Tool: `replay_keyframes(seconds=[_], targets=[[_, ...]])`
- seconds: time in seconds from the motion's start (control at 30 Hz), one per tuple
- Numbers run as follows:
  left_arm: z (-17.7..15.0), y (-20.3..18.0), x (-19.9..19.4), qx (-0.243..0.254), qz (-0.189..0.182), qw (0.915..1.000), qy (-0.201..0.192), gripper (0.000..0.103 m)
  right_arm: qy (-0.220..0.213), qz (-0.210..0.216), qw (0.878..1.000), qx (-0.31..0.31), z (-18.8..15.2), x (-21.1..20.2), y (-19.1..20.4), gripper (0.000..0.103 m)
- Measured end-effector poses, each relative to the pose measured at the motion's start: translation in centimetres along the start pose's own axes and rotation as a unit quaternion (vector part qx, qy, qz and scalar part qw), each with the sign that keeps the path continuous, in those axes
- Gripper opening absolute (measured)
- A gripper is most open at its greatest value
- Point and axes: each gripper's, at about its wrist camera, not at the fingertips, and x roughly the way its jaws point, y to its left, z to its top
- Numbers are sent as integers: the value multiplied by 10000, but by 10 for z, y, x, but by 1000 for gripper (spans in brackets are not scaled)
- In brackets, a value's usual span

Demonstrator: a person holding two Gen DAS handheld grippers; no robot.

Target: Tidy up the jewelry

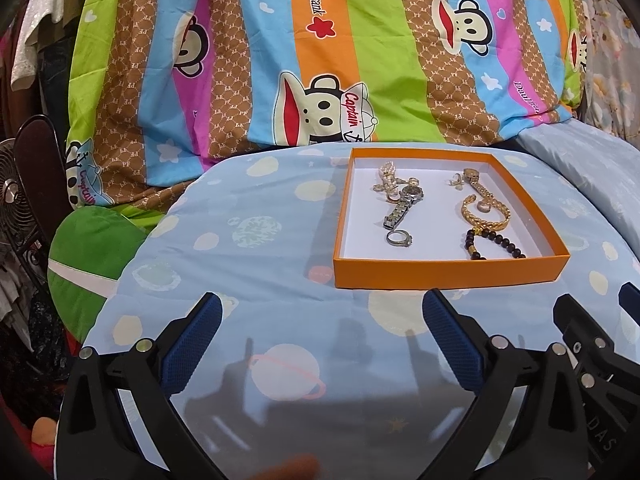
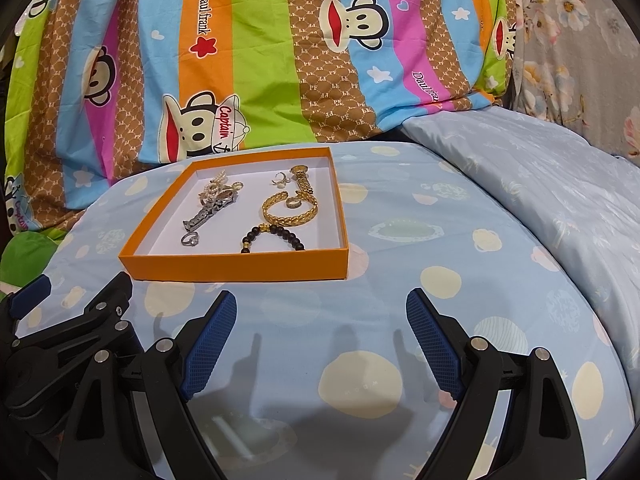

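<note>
Left wrist: both tools (image 1: 322, 312) (image 2: 320, 312) open, angled down nr tray (image 1: 448, 270).

I count one orange tray (image 1: 450, 270) holding two watches, a silver one (image 1: 402, 206) and a gold one (image 1: 480, 186), one gold bracelet (image 1: 486, 216), one dark bead bracelet (image 1: 494, 244), and one silver ring (image 1: 398, 238); smaller pieces blur together.
</note>
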Motion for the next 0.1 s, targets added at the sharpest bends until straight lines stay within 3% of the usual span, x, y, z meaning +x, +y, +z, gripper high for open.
replay_keyframes(seconds=[0.1], targets=[[0,-1,-1,0,11,10000,-20,98,-6,10,10000,3,1,0,-1,85]])
